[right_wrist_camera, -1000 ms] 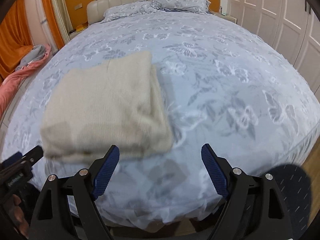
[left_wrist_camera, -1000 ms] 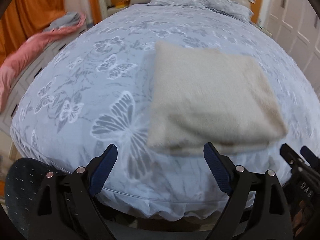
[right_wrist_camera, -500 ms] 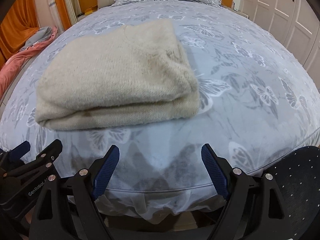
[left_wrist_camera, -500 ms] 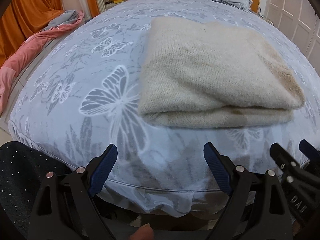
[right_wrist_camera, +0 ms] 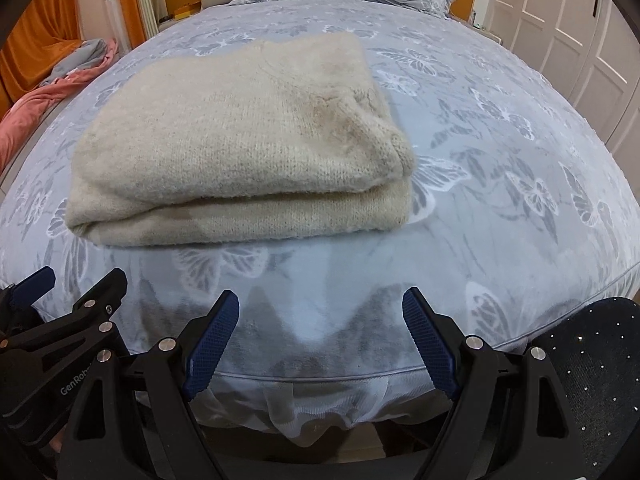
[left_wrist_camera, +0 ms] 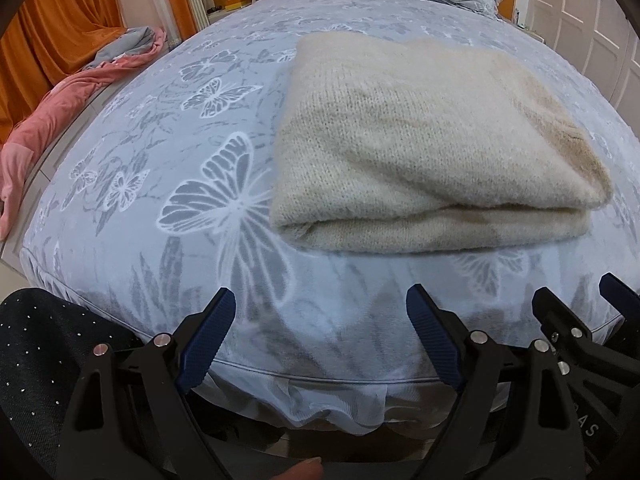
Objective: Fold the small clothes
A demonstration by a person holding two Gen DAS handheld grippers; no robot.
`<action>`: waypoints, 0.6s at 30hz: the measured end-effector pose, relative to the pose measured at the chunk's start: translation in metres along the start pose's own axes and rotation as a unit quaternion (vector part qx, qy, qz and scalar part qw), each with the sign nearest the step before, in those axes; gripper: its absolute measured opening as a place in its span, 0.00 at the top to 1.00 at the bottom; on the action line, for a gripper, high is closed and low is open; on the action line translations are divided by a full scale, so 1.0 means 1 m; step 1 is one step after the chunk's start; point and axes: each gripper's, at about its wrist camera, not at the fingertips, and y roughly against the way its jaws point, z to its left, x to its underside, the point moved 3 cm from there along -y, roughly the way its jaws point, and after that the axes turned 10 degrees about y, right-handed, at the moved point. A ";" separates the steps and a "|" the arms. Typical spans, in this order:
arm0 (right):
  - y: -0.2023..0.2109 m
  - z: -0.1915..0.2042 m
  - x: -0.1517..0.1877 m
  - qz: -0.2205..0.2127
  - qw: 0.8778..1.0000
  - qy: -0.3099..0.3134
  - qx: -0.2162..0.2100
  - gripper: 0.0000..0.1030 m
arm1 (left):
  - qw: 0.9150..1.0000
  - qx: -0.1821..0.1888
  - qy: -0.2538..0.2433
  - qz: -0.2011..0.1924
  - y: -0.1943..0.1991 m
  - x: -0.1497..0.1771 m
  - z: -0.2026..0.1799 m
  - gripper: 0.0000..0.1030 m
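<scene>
Folded sweater [left_wrist_camera: 420, 140] lies on bed [left_wrist_camera: 160, 160], seemingly near its foot.

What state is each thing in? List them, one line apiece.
Cream knit garment: folded into a thick rectangle, lying flat on the bed, untouched.
Left tongs: open, empty, short of the garment's near edge.
Right tongs: open, empty, also short of it.
Bedspread: spread smooth.
Pink cloth: crumpled, off the bed's left side.
Wardrobe doors: closed.
</scene>
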 end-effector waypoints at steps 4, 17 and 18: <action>0.000 0.001 0.000 0.002 1.000 0.000 0.001 0.21 | 1.000 -0.006 -0.004 -0.005 0.002 0.000 -0.002 0.20; -0.001 0.001 0.000 0.001 1.000 0.007 0.007 0.21 | 1.000 -0.010 -0.002 0.001 0.001 0.002 -0.003 0.20; -0.001 0.002 0.000 0.001 1.000 0.009 0.008 0.21 | 1.000 -0.013 -0.003 0.000 0.001 0.002 -0.003 0.20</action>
